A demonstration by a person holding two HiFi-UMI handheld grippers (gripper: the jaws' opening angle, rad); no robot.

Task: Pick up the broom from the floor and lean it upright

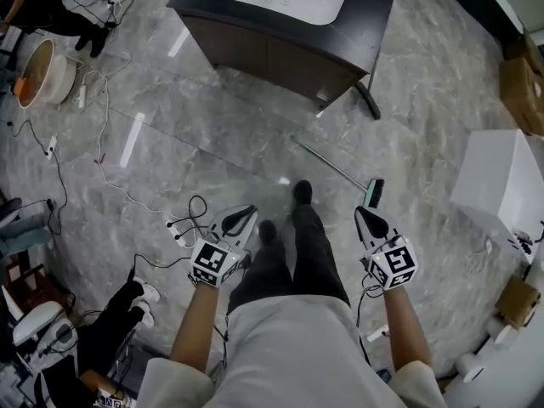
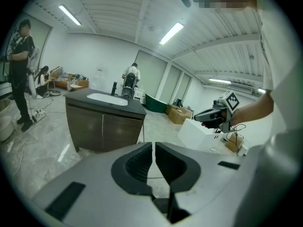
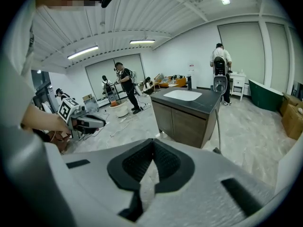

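Observation:
The broom (image 1: 336, 167) lies flat on the grey marble floor in the head view. Its thin metal handle runs from upper left down to a green and black head (image 1: 375, 193). My right gripper (image 1: 367, 215) hangs just below that head, shut and holding nothing. My left gripper (image 1: 246, 213) is further left, beside the person's dark shoes, jaws together and empty. Each gripper view shows its own jaws closed: left gripper (image 2: 154, 145), right gripper (image 3: 152, 143). I cannot make out the broom in either gripper view.
A dark vanity cabinet (image 1: 255, 45) with a white basin stands beyond the broom, and a dark pole (image 1: 368, 100) leans at its corner. A white box (image 1: 501, 181) sits to the right. Cables (image 1: 102, 155) trail across the floor on the left, near a bucket (image 1: 38, 70).

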